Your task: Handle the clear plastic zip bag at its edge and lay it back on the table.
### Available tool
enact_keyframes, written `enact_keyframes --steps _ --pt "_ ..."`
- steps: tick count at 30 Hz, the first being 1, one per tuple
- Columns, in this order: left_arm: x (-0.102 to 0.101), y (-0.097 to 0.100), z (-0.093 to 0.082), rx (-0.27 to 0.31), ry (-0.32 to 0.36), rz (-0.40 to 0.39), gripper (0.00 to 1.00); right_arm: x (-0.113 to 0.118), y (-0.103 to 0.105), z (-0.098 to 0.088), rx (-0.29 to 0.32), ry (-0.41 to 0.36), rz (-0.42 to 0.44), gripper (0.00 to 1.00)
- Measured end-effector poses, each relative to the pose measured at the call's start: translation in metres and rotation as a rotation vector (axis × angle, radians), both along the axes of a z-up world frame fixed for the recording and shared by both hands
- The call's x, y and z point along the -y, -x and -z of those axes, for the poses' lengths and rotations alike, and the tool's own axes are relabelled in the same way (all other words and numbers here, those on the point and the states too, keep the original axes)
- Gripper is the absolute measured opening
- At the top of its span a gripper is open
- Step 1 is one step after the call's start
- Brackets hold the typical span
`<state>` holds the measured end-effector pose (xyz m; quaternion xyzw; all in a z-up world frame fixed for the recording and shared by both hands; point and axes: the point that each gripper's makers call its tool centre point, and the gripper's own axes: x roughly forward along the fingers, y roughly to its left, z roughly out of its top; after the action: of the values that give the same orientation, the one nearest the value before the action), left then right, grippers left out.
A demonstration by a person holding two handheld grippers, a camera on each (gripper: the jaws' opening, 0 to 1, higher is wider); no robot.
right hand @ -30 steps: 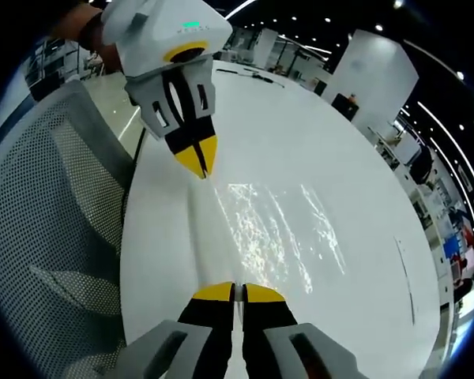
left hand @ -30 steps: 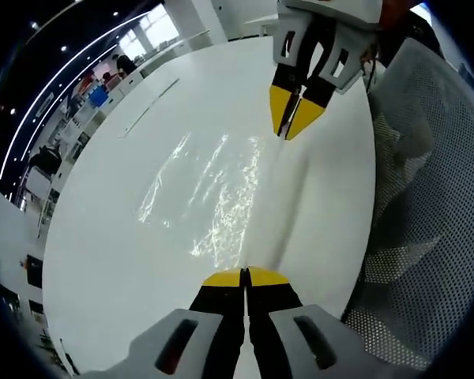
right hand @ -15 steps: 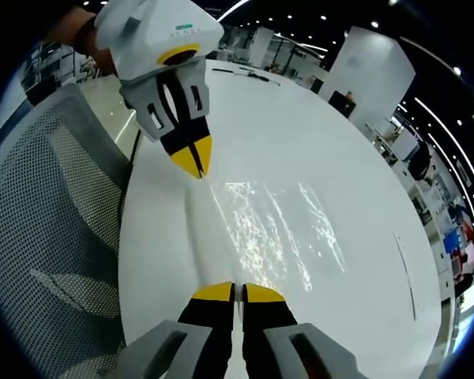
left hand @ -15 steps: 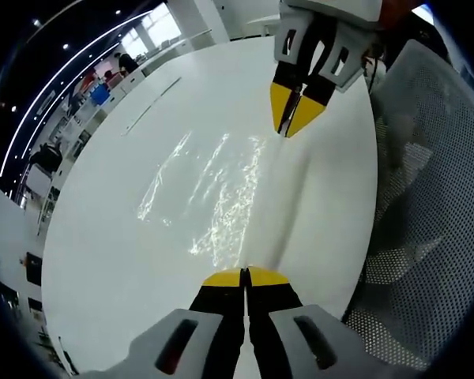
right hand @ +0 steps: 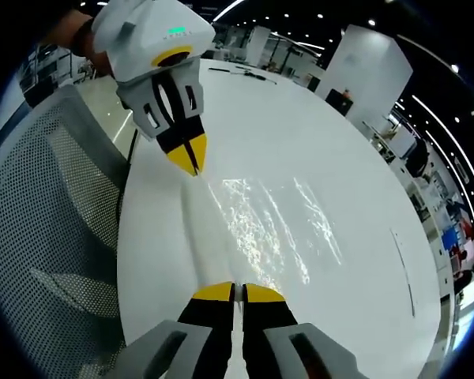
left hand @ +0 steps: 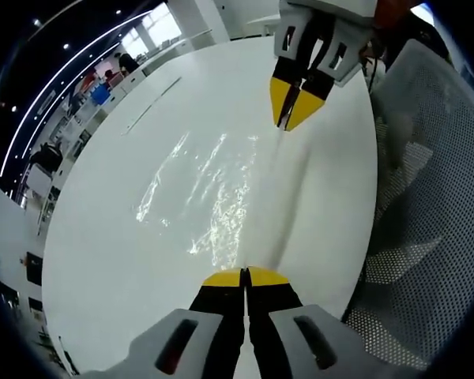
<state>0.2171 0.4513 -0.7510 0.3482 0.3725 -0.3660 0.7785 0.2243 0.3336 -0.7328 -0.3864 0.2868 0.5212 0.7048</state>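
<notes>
While both tongs, left (left hand: 244,276) and right (right hand: 234,291), stay clamped on opposite ends of clear zip bag (left hand: 221,197) edge, stretched over white bench (left hand: 110,260): uneven pull risks slip, tear, or crumpled landing.

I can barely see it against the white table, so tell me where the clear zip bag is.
The clear zip bag lies stretched over the white table, its edge pinched between the left hand-held gripper and right hand-held gripper, beside the mesh chair.
</notes>
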Motion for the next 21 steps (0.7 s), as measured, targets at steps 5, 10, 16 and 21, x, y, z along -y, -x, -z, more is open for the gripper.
enact_keyframes --steps 5,10,16,21 --pt "0.001 0.003 -0.001 0.0 0.004 0.0 0.0 0.001 0.003 0.003 -0.001 0.002 -0.007 0.0" --pt "0.001 0.006 -0.001 -0.003 0.004 0.0 0.0 0.001 0.003 0.008 -0.013 0.001 -0.002 0.0" --pt "0.0 0.007 0.0 0.014 -0.01 0.024 0.0 0.001 0.004 0.008 -0.059 -0.048 0.005 0.05" --pt "0.001 0.01 0.002 0.012 -0.018 0.039 0.0 -0.013 0.007 -0.007 -0.077 -0.141 -0.012 0.07"
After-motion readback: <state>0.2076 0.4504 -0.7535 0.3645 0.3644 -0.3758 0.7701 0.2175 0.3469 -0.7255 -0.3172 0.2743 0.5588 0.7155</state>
